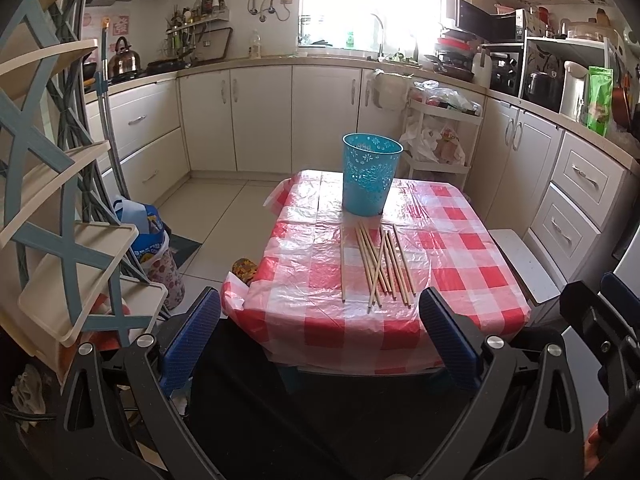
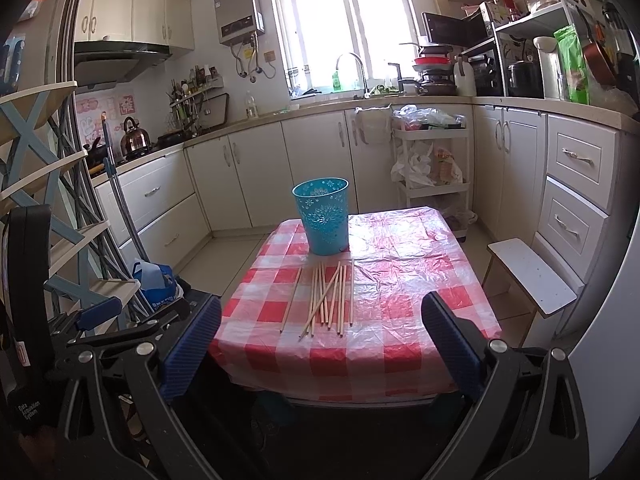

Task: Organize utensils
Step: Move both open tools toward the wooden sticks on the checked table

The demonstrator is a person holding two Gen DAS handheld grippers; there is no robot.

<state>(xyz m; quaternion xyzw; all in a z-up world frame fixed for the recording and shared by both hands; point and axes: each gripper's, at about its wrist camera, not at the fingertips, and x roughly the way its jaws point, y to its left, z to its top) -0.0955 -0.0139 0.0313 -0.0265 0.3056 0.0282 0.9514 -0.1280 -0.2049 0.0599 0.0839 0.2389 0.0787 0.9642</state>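
The chopsticks (image 1: 374, 264) lie loose on the bench (image 1: 460, 264), some crossing, just in front of the blue cup (image 1: 370, 176) where they likely belong. Your left gripper (image 1: 320, 336) and right gripper (image 2: 322, 344) hang back near the bench edge, jaws wide and holding nothing, ready to pick.

Wooden chopsticks (image 1: 378, 266) (image 2: 326, 300): loose pile, flat on checkered cloth, frame centre, some crossed, one apart at left. Turquoise perforated bin (image 1: 371, 174) (image 2: 323, 216): upright, just behind.
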